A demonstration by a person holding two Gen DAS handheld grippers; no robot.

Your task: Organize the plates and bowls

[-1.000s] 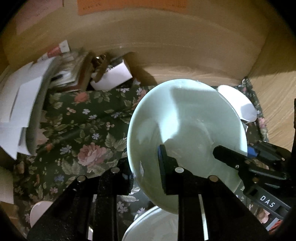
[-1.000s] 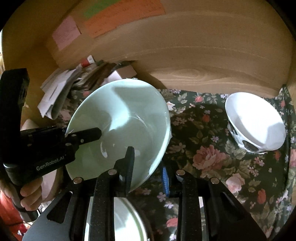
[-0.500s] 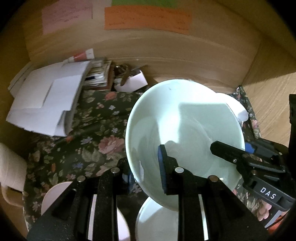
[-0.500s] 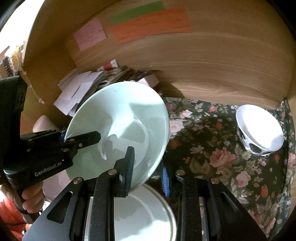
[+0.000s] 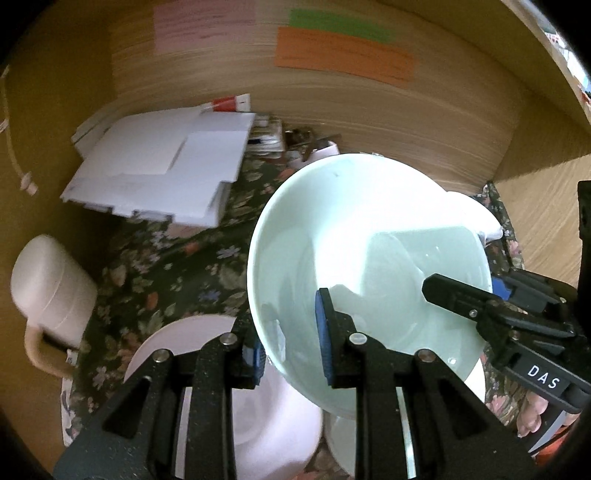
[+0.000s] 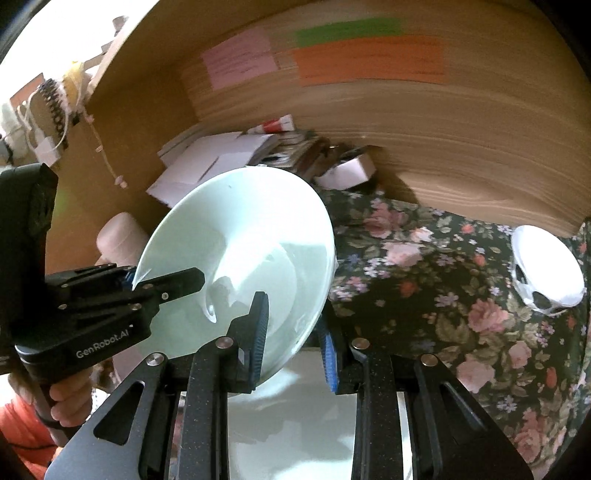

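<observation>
we see a pale green bowl (image 5: 369, 266) held tilted in the air, its glossy hollow facing the cameras, at the centre of the left view. a white plate (image 6: 314, 417) lies flat below it at 6 o'clock. a pink plate (image 5: 280, 413) sits at 7 o'clock, a white bowl (image 6: 546, 269) tilted at 3 o'clock of the right view.

A wooden back wall (image 6: 424, 122) curves behind the surface, with pink (image 6: 240, 62), green (image 6: 347, 31) and orange paper notes (image 6: 369, 61) stuck on it. A dark floral cloth (image 6: 443, 295) covers the surface. Bright daylight falls from the upper left.
</observation>
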